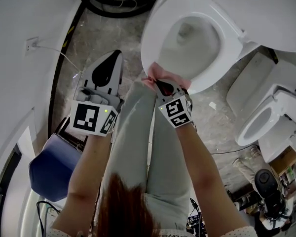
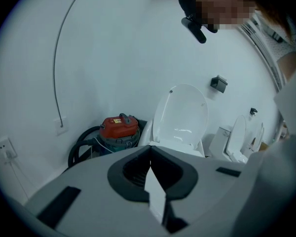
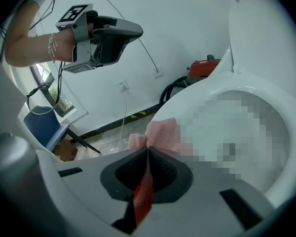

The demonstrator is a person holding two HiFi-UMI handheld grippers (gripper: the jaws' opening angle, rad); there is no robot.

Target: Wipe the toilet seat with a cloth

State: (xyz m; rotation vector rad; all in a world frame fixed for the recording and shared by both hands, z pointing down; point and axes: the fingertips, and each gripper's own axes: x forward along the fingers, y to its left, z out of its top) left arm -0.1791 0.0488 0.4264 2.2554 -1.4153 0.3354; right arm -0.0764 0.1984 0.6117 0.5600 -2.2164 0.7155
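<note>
Risk: cloth likely to slip from the jaws or bunch up mid-stroke, leaving part of the seat untouched.
Cause: only a thin pinched fold held, the rest puffed out loose beyond the tips; drag on the curved rim could tug it free.
Further risk: loose end dropping over the inner edge into the bowl if swept too far inward.
Right gripper: jaws clamped on the pink cloth, pointed down and forward at the front of the toilet seat, forearm extended straight ahead.
Cloth position: against the near front rim of the seat, apparently touching it.
Left gripper: jaws closed together with nothing between them, held up and off to the left, well apart from the toilet, aimed toward the wall and a red vacuum cleaner.
Lid: raised upright.
</note>
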